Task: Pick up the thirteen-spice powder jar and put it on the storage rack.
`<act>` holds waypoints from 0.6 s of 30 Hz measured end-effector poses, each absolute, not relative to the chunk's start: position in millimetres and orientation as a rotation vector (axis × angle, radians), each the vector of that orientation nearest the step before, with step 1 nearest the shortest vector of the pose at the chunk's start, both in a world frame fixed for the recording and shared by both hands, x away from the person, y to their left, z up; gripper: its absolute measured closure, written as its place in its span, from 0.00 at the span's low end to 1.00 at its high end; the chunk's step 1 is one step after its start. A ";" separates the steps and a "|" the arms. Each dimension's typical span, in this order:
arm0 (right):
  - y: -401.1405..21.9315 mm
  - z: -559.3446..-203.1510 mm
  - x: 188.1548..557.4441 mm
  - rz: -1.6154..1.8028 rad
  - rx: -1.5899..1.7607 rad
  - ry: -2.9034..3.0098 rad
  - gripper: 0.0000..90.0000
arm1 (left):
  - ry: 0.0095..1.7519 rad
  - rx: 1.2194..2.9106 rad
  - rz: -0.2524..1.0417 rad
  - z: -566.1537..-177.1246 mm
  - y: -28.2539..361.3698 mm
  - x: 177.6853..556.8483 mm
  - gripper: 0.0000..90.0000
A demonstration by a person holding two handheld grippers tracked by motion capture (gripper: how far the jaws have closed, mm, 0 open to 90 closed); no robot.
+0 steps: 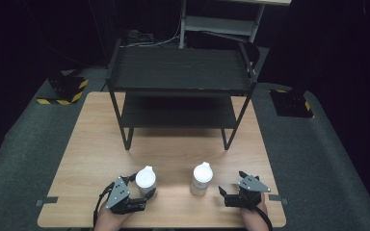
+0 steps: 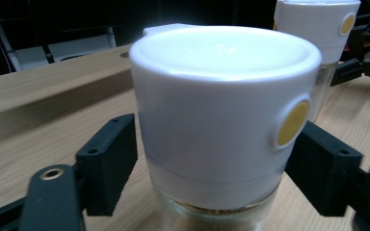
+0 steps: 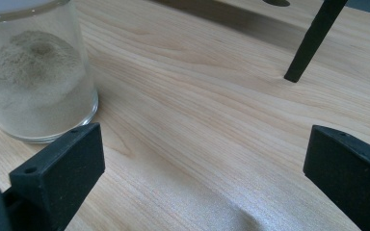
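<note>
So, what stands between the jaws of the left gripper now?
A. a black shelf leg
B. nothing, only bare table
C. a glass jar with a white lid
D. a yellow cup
C: in the left gripper view the glass jar with a white lid sits between the left gripper jaws, which flank its lid on both sides.

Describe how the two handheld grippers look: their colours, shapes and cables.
Both the left gripper and the right gripper are black, each with a grey three-cornered plate on top and a black cable trailing back. Their jaws end in blocky black pads with small screw holes.
</note>
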State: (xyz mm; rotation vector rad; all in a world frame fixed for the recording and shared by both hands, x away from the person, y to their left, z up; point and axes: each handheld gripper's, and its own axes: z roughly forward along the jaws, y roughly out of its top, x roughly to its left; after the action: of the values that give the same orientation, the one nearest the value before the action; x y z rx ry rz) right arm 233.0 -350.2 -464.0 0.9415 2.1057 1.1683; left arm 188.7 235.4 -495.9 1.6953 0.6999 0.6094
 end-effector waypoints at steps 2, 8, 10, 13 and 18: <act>-350.2 -463.9 233.1 1.168 0.940 2.108 0.00 | 0.696 1.695 0.609 -496.7 234.8 188.5 0.33; -350.4 -463.7 233.4 1.169 0.936 2.112 0.00 | 0.704 1.685 0.607 -497.9 234.1 187.8 0.33; -350.3 -464.2 232.7 1.170 0.936 2.107 0.00 | 0.706 1.678 0.601 -498.7 234.3 188.3 0.33; -350.2 -464.6 231.8 1.171 0.933 2.103 0.00 | 0.713 1.673 0.600 -499.1 233.8 188.2 0.34; -350.8 -463.9 233.3 1.171 0.931 2.113 0.00 | 0.716 1.676 0.595 -497.4 234.0 188.0 0.34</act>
State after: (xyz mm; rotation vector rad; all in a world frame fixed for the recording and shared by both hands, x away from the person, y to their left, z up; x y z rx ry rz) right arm 233.3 -350.8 -463.9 0.9307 2.1131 1.1712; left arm 188.0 234.0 -497.4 1.6762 0.7164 0.5952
